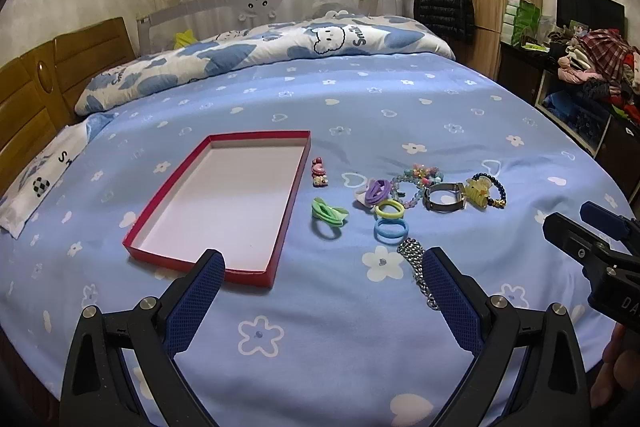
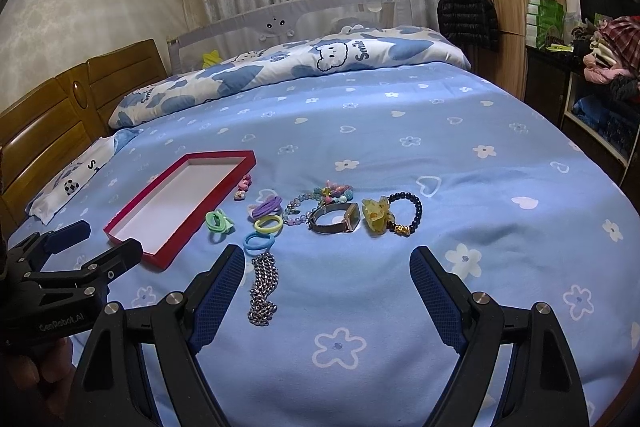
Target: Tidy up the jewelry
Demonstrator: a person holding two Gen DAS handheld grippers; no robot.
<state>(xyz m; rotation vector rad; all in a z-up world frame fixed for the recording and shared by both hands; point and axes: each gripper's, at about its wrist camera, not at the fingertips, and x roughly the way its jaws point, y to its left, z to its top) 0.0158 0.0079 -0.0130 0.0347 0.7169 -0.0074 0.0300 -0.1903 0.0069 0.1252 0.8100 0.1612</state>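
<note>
The left gripper [image 1: 322, 267] and right gripper [image 2: 327, 263] hang spread wide, holding nothing. On the soft blue flowered bedsheet [image 2: 400, 307] lie stretchy hair ties [image 2: 264, 225], a shiny twisted metal chain [image 2: 263, 289] and beaded bracelets [image 2: 408, 213], beside the flat red cardboard tray [image 1: 192, 167].

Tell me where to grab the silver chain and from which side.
Judging by its pose, pinch the silver chain at mid-length, across its narrow width, coming straight down with the open right gripper. It lies bunched in a flat strip on the bedsheet, apart from the blue hair tie.
</note>
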